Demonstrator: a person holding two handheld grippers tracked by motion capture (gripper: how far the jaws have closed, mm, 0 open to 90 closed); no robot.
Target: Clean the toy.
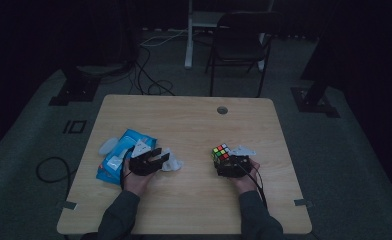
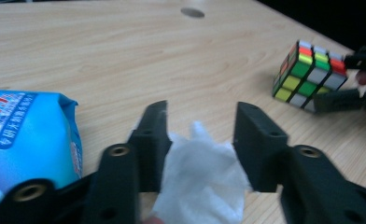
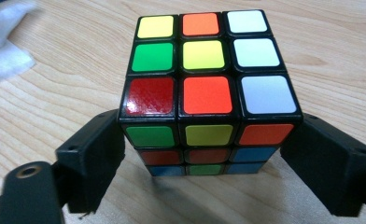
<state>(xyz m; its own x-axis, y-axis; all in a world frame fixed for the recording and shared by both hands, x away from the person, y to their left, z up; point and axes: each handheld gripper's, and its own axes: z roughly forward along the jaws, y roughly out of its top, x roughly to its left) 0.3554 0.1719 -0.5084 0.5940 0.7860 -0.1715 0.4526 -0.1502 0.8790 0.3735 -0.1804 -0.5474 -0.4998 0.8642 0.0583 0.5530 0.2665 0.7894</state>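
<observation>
A wooden table (image 1: 194, 200) is seen from above; on its near left part the left gripper (image 1: 160, 157) is held, and on its near right part the right gripper (image 1: 223, 161) is held. Between the spread jaws of the left gripper a crumpled white tissue (image 2: 200, 179) is lying on the table; the left jaw is just beside it, the right jaw is a little apart from it, so it is not pinched. To the left of this gripper a blue packet of wipes (image 2: 27, 135) is placed; the red digits "199" are read on it, above a dark band with small Chinese writing that cannot be made out. The colour cube (image 3: 208, 88) is standing on the table between the jaws of the right gripper; the jaws are spread to its two sides, and small gaps are seen, so it is not squeezed; no writing is seen on its stickers. On the far side of the table a round cable hole (image 1: 222, 110) is seen.
</observation>
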